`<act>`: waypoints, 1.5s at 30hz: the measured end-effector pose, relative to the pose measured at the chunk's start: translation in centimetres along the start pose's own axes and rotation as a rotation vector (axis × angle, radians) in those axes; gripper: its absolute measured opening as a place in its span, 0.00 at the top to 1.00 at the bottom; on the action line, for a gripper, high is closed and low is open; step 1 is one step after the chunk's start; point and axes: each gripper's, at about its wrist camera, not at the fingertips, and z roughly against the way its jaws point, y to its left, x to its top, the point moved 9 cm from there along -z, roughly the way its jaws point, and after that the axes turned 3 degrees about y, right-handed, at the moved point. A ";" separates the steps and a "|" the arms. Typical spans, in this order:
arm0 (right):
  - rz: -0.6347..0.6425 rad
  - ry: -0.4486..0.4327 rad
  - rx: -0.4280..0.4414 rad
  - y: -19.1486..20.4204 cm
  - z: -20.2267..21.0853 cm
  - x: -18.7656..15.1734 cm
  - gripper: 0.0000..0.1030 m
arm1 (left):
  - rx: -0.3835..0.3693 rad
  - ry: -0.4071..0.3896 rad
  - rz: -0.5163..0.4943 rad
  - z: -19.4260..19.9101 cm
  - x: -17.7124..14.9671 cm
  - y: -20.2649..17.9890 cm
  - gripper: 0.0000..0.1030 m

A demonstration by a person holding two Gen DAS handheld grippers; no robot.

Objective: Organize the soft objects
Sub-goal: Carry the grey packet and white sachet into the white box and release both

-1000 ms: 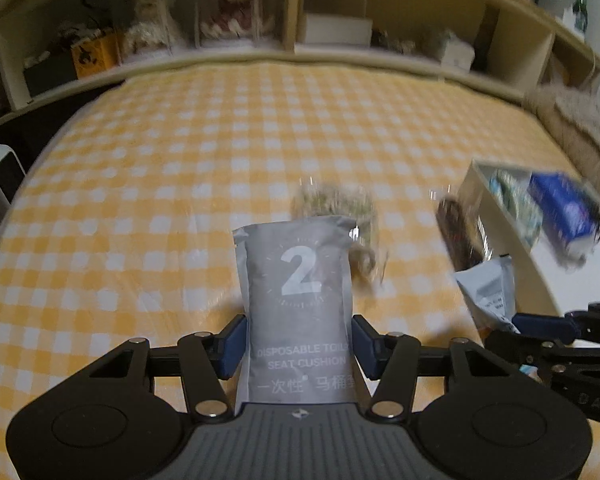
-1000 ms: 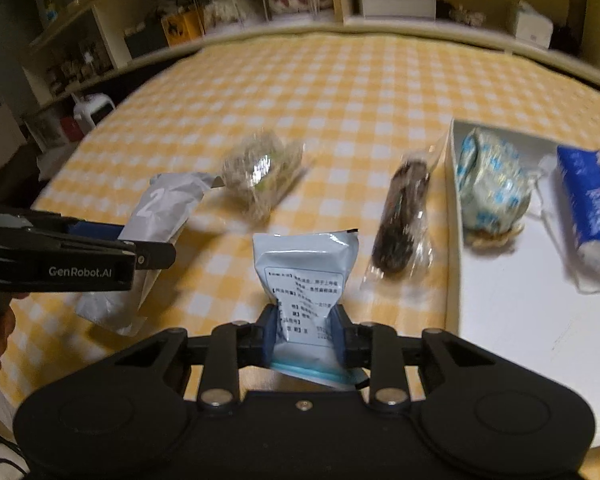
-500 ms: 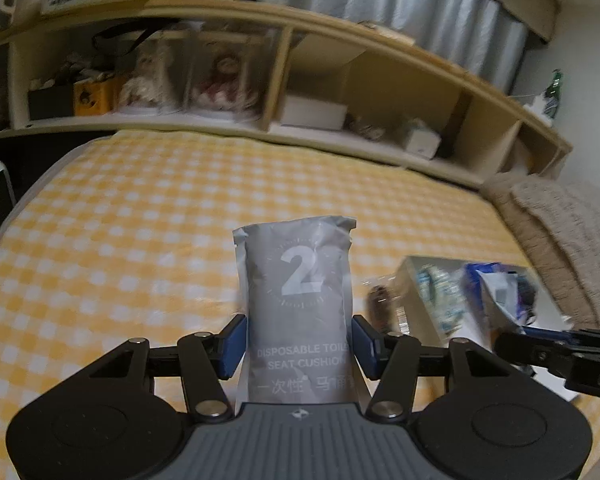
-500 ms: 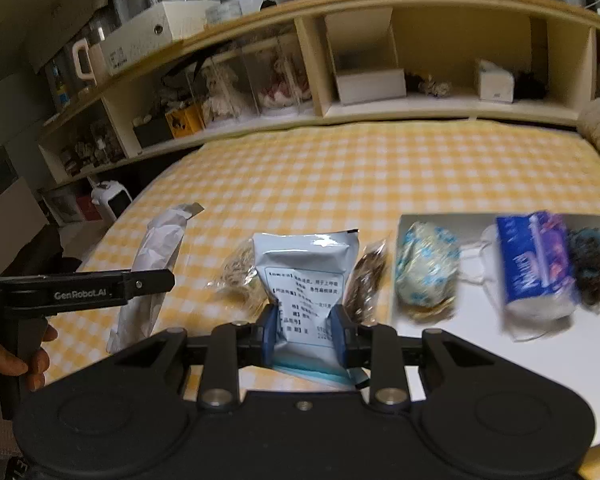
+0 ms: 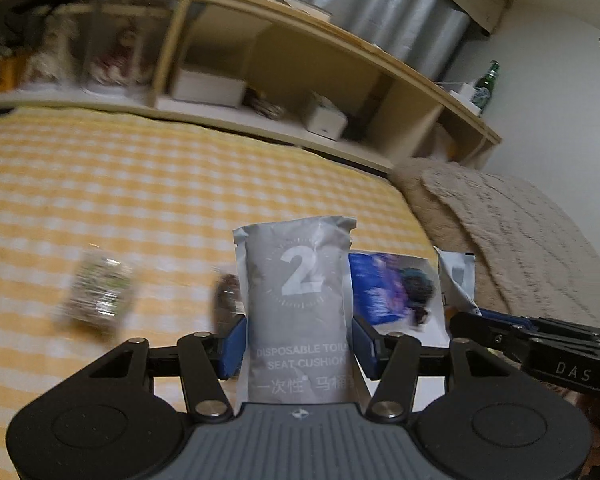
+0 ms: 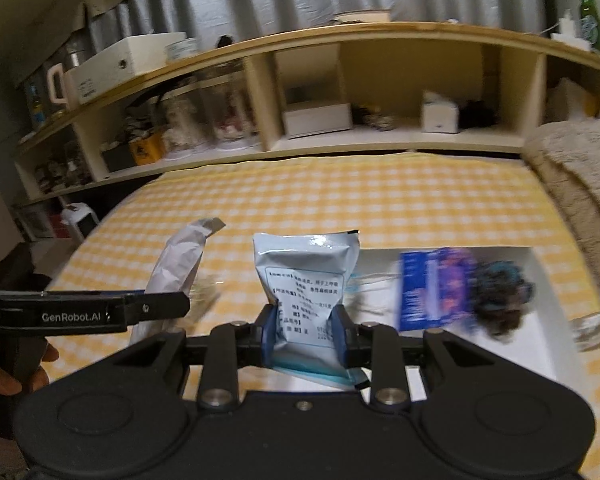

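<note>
My left gripper is shut on a grey seat-cushion packet marked "2" and holds it upright above the yellow checked table; the packet also shows in the right wrist view. My right gripper is shut on a pale blue foil packet, held upright near the white tray. The tray holds a blue tissue pack and a dark fuzzy item. The right gripper's packet shows at the right of the left wrist view.
A clear bag of pale stuff and a dark bag lie on the table left of the tray. A wooden shelf with boxes and figurines runs along the back. A beige blanket lies at the right.
Both grippers have risen and swung to the right with their packets. The tray now lies straight ahead of both, and the shelf and curtain fill more of the views.
</note>
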 end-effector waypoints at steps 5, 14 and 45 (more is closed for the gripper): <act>-0.028 -0.006 -0.050 -4.0 1.6 0.0 0.70 | -0.070 0.036 0.019 -2.4 -0.2 -3.7 0.45; -0.106 -0.043 -0.118 -11.1 4.4 0.1 0.69 | -0.184 0.111 0.058 -7.4 -1.3 -11.1 0.45; -0.283 0.195 0.024 -17.7 -2.3 -6.8 0.69 | -0.223 0.175 0.048 -15.7 -2.0 -16.2 0.13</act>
